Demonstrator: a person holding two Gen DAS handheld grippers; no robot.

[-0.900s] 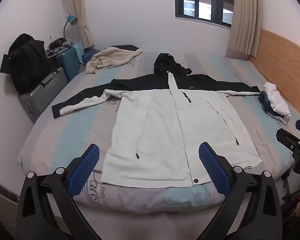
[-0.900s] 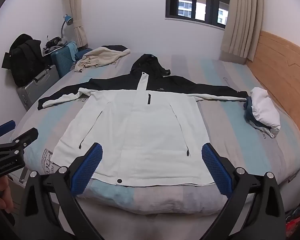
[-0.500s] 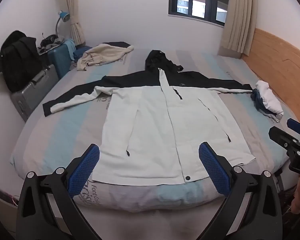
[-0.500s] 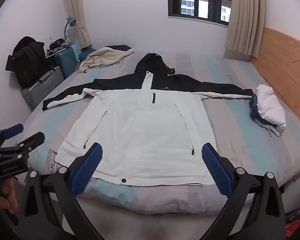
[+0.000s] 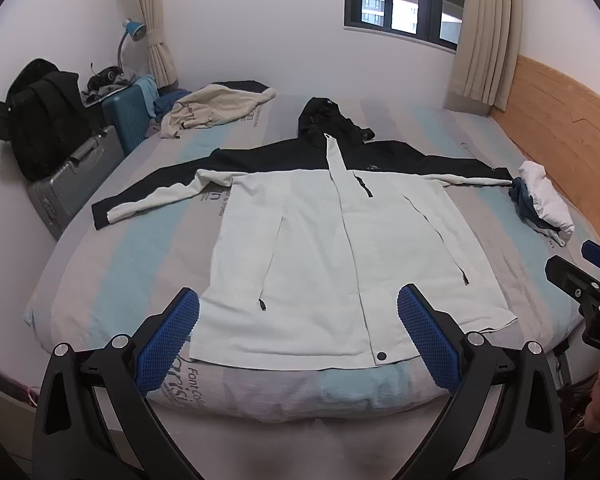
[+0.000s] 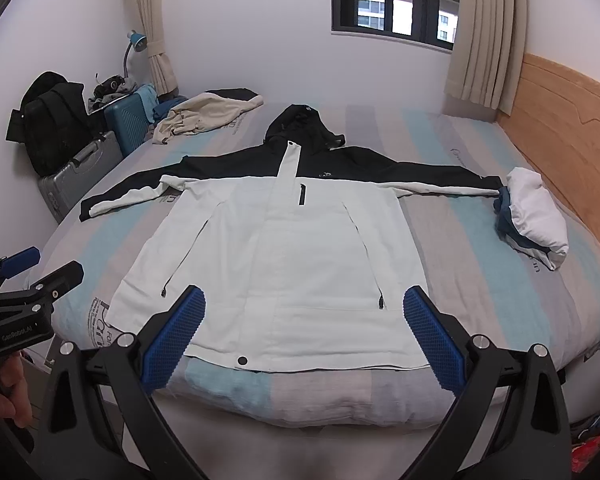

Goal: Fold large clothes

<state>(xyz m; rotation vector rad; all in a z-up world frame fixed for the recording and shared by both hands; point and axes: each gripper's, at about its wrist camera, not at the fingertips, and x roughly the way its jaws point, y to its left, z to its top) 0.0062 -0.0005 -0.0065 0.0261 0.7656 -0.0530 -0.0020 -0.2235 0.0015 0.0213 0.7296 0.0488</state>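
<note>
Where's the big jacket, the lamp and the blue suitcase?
jacket point(image 6: 300, 248): right wrist view, on its white front panel.
lamp point(image 5: 134, 29): left wrist view, on its blue shade.
blue suitcase point(image 5: 127, 114): left wrist view, on its ribbed side.

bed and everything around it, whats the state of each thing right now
jacket: spread flat, front up, closed, sleeves out, unfolded
hood: lying above the collar
beige garment: crumpled at the far corner
white and blue bundle: folded, at a sleeve end
left gripper: fingers open, empty, off the bed
right gripper: fingers open, empty, off the bed
curtains: drawn aside
blue suitcase: upright, clothes on top
</note>
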